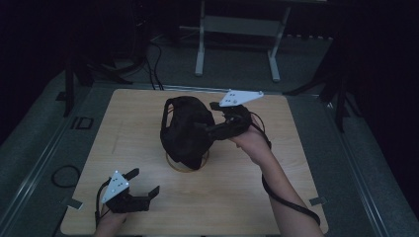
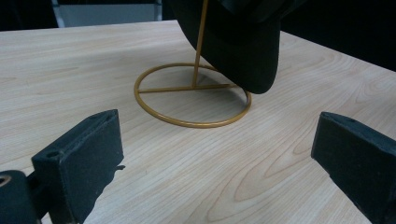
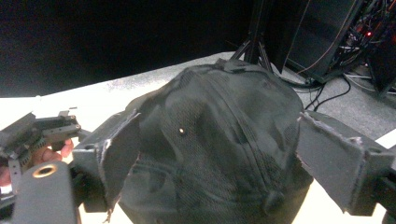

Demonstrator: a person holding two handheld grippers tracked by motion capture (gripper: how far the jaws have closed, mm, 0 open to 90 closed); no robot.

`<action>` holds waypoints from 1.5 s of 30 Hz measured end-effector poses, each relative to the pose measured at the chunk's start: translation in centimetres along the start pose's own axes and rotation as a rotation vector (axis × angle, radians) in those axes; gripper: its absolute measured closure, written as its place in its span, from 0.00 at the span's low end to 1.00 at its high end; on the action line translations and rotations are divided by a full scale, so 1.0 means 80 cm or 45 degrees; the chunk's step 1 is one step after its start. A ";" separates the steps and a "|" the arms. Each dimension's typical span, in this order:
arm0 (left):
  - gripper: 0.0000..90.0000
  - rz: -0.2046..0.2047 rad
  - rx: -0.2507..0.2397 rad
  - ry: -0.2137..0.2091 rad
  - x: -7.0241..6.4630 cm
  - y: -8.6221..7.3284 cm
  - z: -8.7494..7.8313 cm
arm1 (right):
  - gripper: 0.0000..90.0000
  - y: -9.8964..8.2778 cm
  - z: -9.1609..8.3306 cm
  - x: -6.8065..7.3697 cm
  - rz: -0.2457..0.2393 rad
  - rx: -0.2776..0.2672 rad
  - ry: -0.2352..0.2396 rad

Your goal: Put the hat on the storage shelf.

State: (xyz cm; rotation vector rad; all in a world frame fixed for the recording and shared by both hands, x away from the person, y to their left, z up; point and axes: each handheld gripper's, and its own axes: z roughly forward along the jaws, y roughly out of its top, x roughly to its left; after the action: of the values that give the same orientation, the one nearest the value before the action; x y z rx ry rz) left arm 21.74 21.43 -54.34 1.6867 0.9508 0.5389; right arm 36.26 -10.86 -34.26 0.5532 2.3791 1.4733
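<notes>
A black cap [image 1: 185, 131] sits on a thin gold wire stand whose ring base [image 1: 190, 168] rests mid-table. My right gripper [image 1: 210, 118] reaches in from the cap's right; its jaws stand wide, one on each side of the crown. In the right gripper view the cap [image 3: 224, 98] lies between the spread pads [image 3: 126, 154], and I see no squeeze on it. Near the front left edge, my left gripper [image 1: 145, 181] is open and holds nothing. The left gripper view looks past my left gripper [image 2: 210, 154] at the gold ring [image 2: 191, 123], with the cap's brim [image 2: 243, 51] hanging over it.
The light wooden table [image 1: 247, 197] sits on a grey floor in a dark room. A white frame with two legs [image 1: 237, 44] stands beyond the far edge. Black cables [image 1: 66, 175] lie on the floor at the left, and a cable trails from my right forearm.
</notes>
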 end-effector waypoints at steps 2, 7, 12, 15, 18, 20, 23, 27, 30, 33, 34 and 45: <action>0.03 -0.001 0.003 0.001 0.001 -0.001 0.000 | 0.15 -0.006 -0.004 -0.003 -0.002 0.005 0.010; 0.03 0.001 0.006 0.004 0.001 -0.001 0.000 | 0.15 -0.020 -0.011 -0.005 -0.034 0.011 -0.002; 0.03 0.003 0.002 0.008 0.000 -0.001 -0.001 | 0.15 -0.035 -0.018 -0.008 -0.020 0.008 -0.026; 0.03 -0.001 0.002 0.010 0.001 -0.001 -0.001 | 0.15 -0.045 -0.022 -0.010 -0.010 0.008 -0.036; 0.03 -0.002 0.012 0.005 0.001 -0.002 0.000 | 0.15 -0.056 -0.026 -0.013 -0.006 0.010 -0.051; 0.03 0.004 0.019 0.002 0.001 -0.002 0.001 | 0.15 -0.065 -0.028 -0.015 0.006 0.012 -0.048; 0.03 0.007 0.023 0.000 0.000 -0.003 0.001 | 0.15 -0.076 -0.028 -0.016 0.008 0.028 -0.055; 0.03 0.005 0.019 0.002 0.000 -0.002 0.002 | 0.15 -0.092 -0.029 -0.017 0.024 0.032 -0.057; 0.03 0.007 0.017 0.005 0.000 -0.002 0.001 | 0.15 -0.102 -0.028 -0.016 0.031 0.042 -0.054; 0.03 0.007 0.016 0.008 0.000 -0.002 0.001 | 0.15 -0.112 -0.027 -0.013 0.035 0.045 -0.051; 0.03 0.006 0.015 0.008 0.000 -0.002 0.001 | 0.15 -0.116 -0.027 -0.012 0.038 0.048 -0.049; 0.03 0.007 0.020 0.000 0.000 -0.003 0.002 | 0.15 -0.151 -0.026 -0.007 0.067 0.069 -0.026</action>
State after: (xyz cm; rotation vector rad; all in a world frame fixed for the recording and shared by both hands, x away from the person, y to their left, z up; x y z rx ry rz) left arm 21.79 21.33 -54.60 1.7040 0.9530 0.5363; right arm 33.81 -17.62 -44.22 0.6454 2.4120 1.4213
